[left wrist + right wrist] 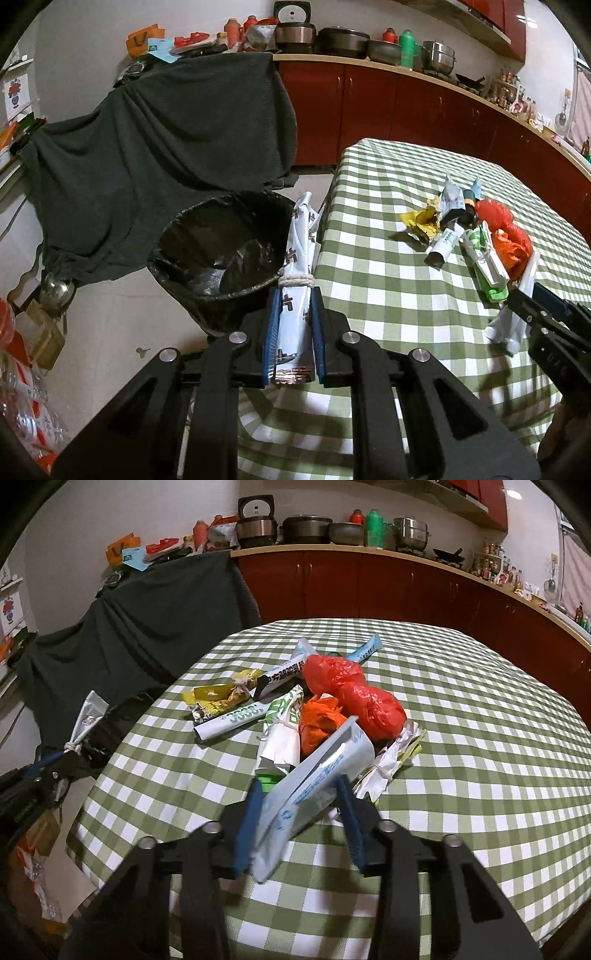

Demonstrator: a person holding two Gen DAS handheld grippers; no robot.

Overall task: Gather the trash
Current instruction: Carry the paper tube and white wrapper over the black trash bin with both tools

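Left hand-held gripper [294, 306]: clenched on a rolled white wrapper [295, 280] tied round with string. The roll stands up between the blue pads, its upper end poking out beside the rim of the black-lined bin [218, 251]. The bin sits on the floor just off the edge of the counter [388, 295], which wears a green-and-white checked cloth. The wrapper is at the bin's near edge, not inside it.

Right hand-held gripper [301, 794]: a pale blue flat packet [317, 771] lies slantwise between its fingers, lower end hanging down past them. The left pad is against the packet; whether the right pad presses on it I cannot tell, as the picture is blurred there.

Remaining trash heaped mid-counter, just beyond the right gripper: a red plastic bag [354, 694], an orange bag [317, 720] touching it, a green-and-white tied wrapper [282, 731], a white tube-like packet with green print [232, 722], a crumpled yellow wrapper [218, 698], and a black-and-white sachet [280, 677].

Behind the bin, a dark cloth [166, 147] is draped over something. Red cabinets [406, 103] run along the wall, with pots on top.
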